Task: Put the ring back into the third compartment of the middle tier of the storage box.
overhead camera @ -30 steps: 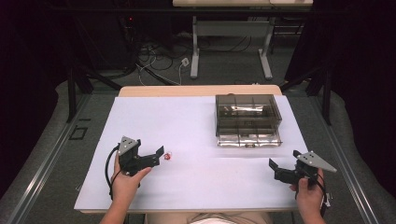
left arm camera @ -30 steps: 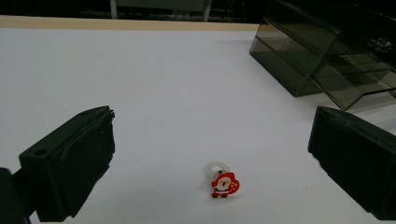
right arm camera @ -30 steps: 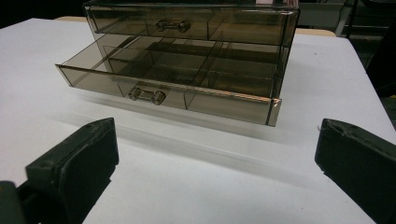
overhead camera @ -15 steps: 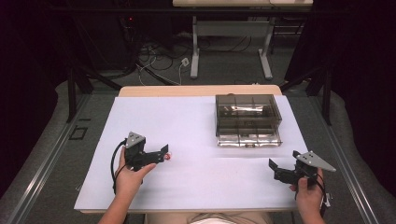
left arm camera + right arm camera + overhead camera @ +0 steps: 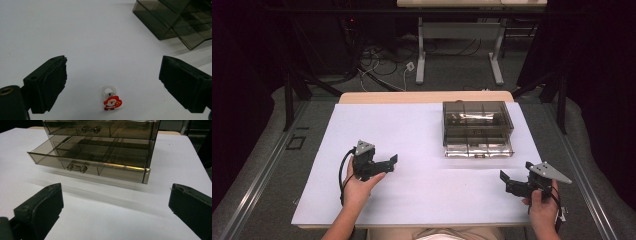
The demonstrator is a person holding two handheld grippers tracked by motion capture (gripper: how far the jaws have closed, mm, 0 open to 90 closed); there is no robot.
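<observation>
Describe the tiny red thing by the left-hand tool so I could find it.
On the white table sheet, left of the smoky clear plastic drawer box, it lies between the left gripper's open jaws. It is a small red Santa figure on a white ring, the sheet's sole loose item.

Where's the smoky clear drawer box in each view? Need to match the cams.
High view: drawer box right of centre, towards the table's far edge, lower drawer pulled out towards the person.
Left gripper view: top right corner, cut off by the frame.
Right gripper view: top centre, lower drawer open towards the camera.
Shared landmark: the white table cover it stands on.
</observation>
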